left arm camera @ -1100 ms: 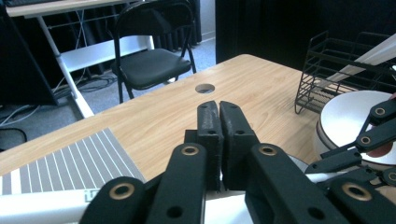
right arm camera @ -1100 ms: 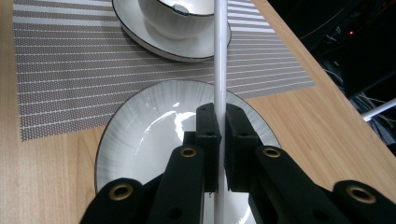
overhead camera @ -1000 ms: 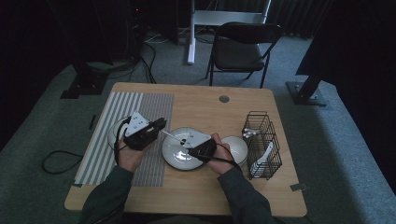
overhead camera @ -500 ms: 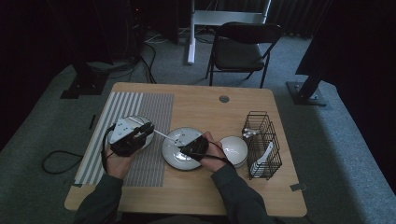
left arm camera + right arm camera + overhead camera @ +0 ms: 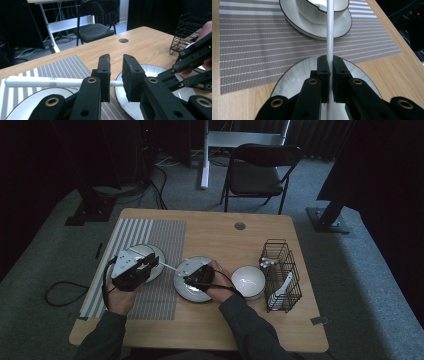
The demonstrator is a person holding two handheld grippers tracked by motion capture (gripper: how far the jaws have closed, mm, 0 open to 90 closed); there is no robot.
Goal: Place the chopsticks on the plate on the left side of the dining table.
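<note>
The right claw [image 5: 328,75] is closed on a thin white chopstick [image 5: 329,37], holding it over the plate [image 5: 294,77]. The left claw [image 5: 116,75] stands a little open around the same stick. It seems light, stiff and slippery; grip mid-shaft, squarely.

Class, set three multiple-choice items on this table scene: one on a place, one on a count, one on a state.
1. Where is the wire rack?
A. the table's right side
B. on the mat
C. on the chair

2. How many claws touch the white stick?
A. none
B. one
C. two

3. How is the left claw?
A. shut
B. open
C. shut on a bowl

Answers: 1 A, the high view shows it right of the bowl. 2 B, just the right claw pinches it. 3 B, a gap shows between its jaws.
</note>
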